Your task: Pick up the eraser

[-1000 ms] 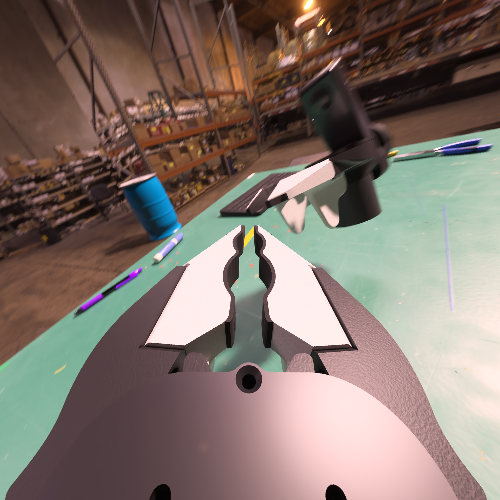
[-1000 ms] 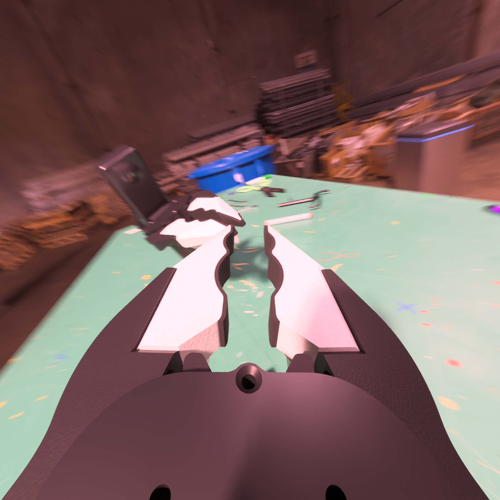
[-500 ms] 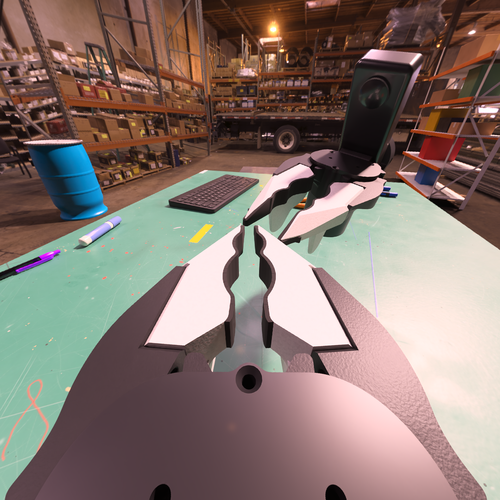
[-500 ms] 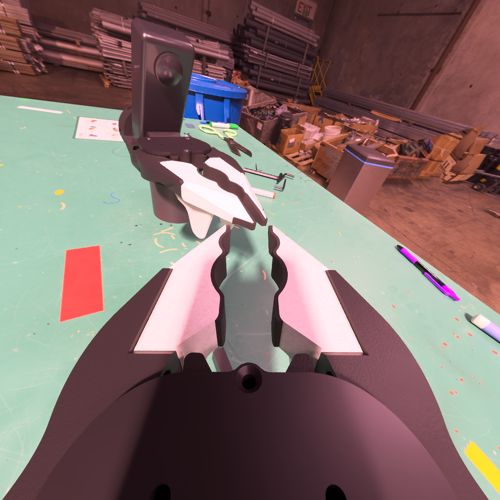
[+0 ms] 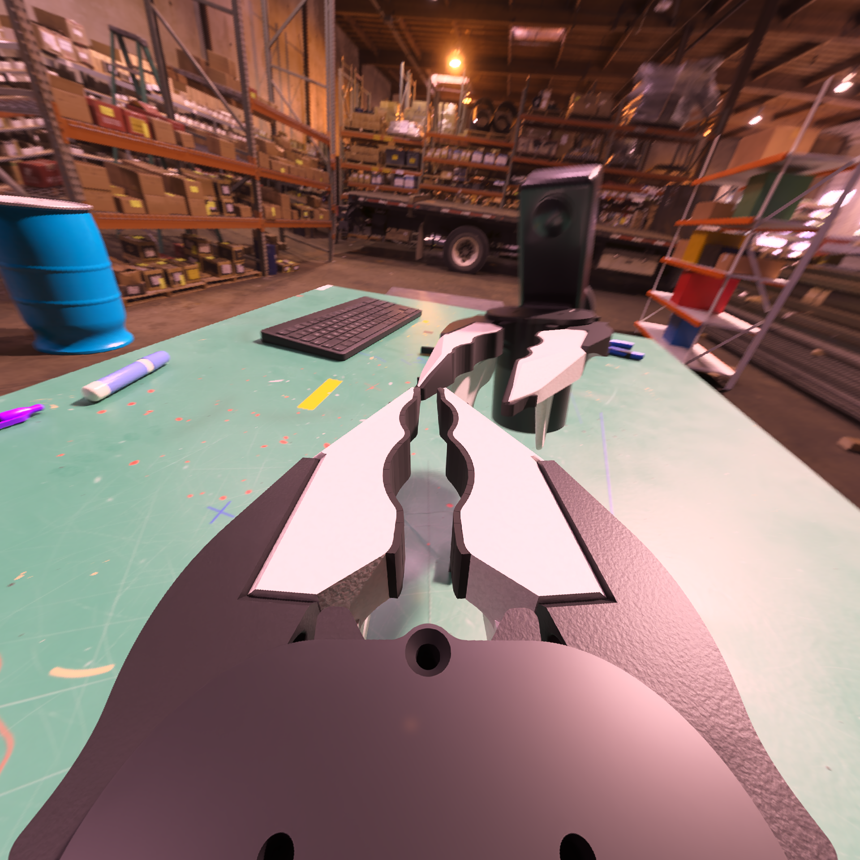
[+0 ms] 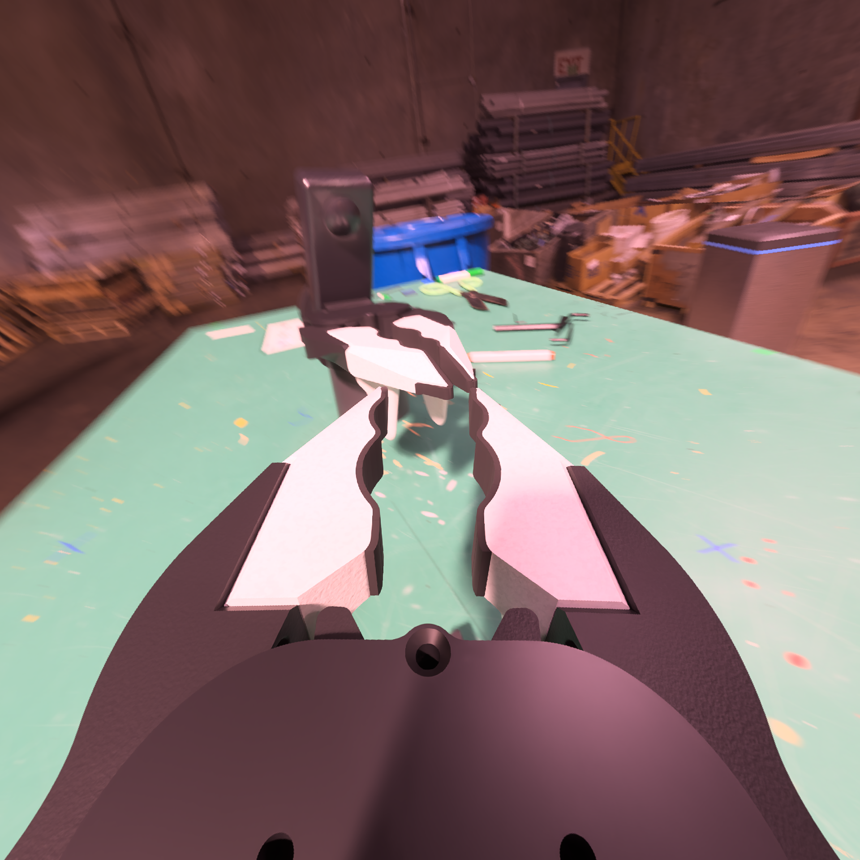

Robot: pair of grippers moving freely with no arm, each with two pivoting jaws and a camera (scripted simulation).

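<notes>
I see nothing that I can surely tell as the eraser; a small flat white piece (image 6: 230, 332) lies near the green table's far left edge in the right wrist view. My left gripper (image 5: 428, 395) is shut and empty, low over the green table (image 5: 139, 512). My right gripper (image 6: 426, 393) is open and empty. The two face each other nearly tip to tip. The right gripper shows in the left wrist view (image 5: 467, 393), the left gripper in the right wrist view (image 6: 458, 386).
The left wrist view shows a black keyboard (image 5: 342, 325), a purple-and-white marker (image 5: 125, 374), a purple pen (image 5: 18, 414), blue pens (image 5: 623, 349) and a blue barrel (image 5: 60, 279). The right wrist view shows green scissors (image 6: 458, 291), a white marker (image 6: 509, 356) and a paper sheet (image 6: 284, 335).
Both grippers have swung round and still face each other; the views are blurred now. The right gripper's fingers stand a little wider apart. The left gripper's fingers have kept their narrow gap.
</notes>
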